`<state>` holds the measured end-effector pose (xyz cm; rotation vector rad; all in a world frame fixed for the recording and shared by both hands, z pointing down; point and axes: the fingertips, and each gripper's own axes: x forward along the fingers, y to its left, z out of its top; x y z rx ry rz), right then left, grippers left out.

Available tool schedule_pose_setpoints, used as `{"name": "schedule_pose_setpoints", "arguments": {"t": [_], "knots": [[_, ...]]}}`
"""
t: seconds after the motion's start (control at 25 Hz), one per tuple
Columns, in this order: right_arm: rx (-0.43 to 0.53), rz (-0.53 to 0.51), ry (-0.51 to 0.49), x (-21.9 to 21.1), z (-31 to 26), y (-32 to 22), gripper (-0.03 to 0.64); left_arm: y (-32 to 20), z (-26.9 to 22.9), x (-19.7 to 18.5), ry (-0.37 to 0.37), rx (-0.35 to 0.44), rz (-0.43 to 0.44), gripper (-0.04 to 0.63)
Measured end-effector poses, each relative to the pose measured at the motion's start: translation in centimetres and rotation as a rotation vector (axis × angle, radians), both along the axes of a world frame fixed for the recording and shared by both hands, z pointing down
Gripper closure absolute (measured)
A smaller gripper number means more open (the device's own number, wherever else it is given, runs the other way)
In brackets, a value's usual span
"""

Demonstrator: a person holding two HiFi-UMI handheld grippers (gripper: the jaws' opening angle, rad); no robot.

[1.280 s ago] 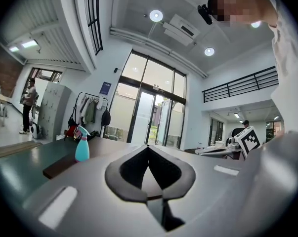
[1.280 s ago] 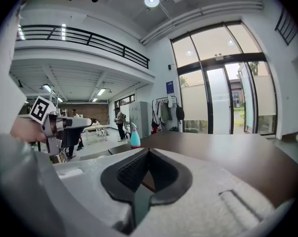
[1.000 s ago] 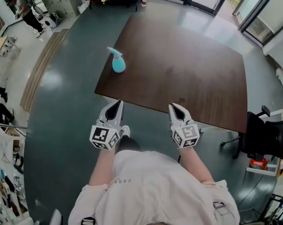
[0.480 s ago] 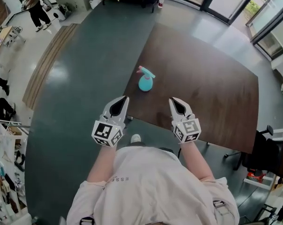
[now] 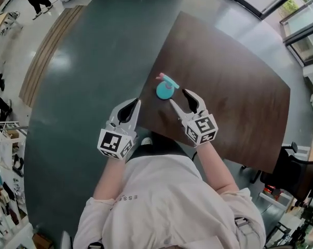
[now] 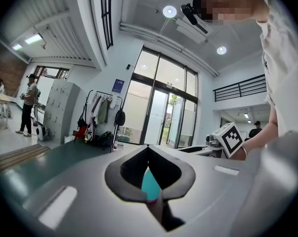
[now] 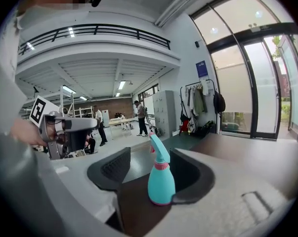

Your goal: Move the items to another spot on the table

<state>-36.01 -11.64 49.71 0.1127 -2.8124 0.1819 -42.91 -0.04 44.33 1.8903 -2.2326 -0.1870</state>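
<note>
The fingers [image 7: 111, 169] of my right gripper [image 5: 178, 97] stand wide, having just been opening, and nothing is pressed between them. The teal spray bottle [image 7: 161, 184] stands upright just ahead of their tips, in line with the gap and a shade nearer the right-hand finger, which it does not touch. Its pink collar and teal trigger head rise above the finger pads in the right gripper view. It sits on the dark brown bench [image 5: 234, 87], close to the near edge. My left gripper [image 5: 135, 104] hangs well off to the left of the bottle, its fingers [image 6: 129, 174] brought together on nothing. In the left gripper view I only glimpse teal through the slot behind their tips. That gripper sits over the grey-green floor [image 5: 83, 87], just beside the bench edge.
</note>
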Motion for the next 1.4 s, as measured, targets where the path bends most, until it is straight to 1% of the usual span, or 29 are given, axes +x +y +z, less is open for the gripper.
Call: {"name": "schedule_pose_setpoints", "arguments": {"t": [0.2, 0.36, 0.48, 0.56, 0.6, 0.64, 0.72, 0.84, 0.96, 1.08, 1.2, 1.28, 1.4], "knots": [[-0.01, -0.041, 0.029, -2.3, 2.7, -1.0, 0.351, -0.7, 1.9, -1.2, 0.019, -0.032, -0.033, 0.588], [-0.034, -0.116, 0.042, -4.7, 3.6, -0.8, 0.35, -1.0, 2.3, -2.7, 0.031, -0.052, -0.07, 0.588], [-0.044, -0.179, 0.038, -5.7, 4.2, -0.2, 0.35, -1.3, 3.0, -3.1, 0.041, -0.069, -0.098, 0.588], [-0.052, -0.203, 0.031, -6.2, 4.4, 0.2, 0.351, -1.2, 3.2, -3.1, 0.042, -0.08, -0.108, 0.588], [-0.053, -0.213, 0.031, -6.5, 4.4, 0.3, 0.359, -1.1, 3.4, -3.1, 0.046, -0.086, -0.11, 0.586], [-0.051, -0.222, 0.032, -6.7, 4.5, 0.4, 0.381, -1.1, 3.5, -3.2, 0.052, -0.09, -0.113, 0.588], [-0.043, -0.239, 0.034, -7.0, 4.8, 0.5, 0.474, -1.2, 3.9, -3.5, 0.067, -0.1, -0.12, 0.586], [-0.037, -0.258, 0.025, -7.2, 4.8, 0.6, 0.492, -1.3, 4.1, -4.1, 0.079, -0.111, -0.131, 0.588], [-0.028, -0.243, 0.032, -7.1, 4.8, 0.5, 0.495, -0.8, 4.1, -4.5, 0.081, -0.109, -0.138, 0.587], [-0.022, -0.209, 0.033, -6.8, 4.6, 0.4, 0.497, -0.1, 4.1, -4.9, 0.074, -0.099, -0.135, 0.588], [-0.039, -0.158, 0.019, -6.2, 3.9, 0.3, 0.499, 0.5, 3.6, -5.3, 0.06, -0.081, -0.12, 0.588], [-0.043, -0.107, 0.002, -5.5, 3.3, 0.0, 0.499, 0.5, 3.2, -5.2, 0.044, -0.067, -0.084, 0.588], [-0.02, -0.02, -0.017, -3.5, 2.1, -0.2, 0.499, 0.3, 2.4, -4.2, 0.016, -0.045, 0.001, 0.588]]}}
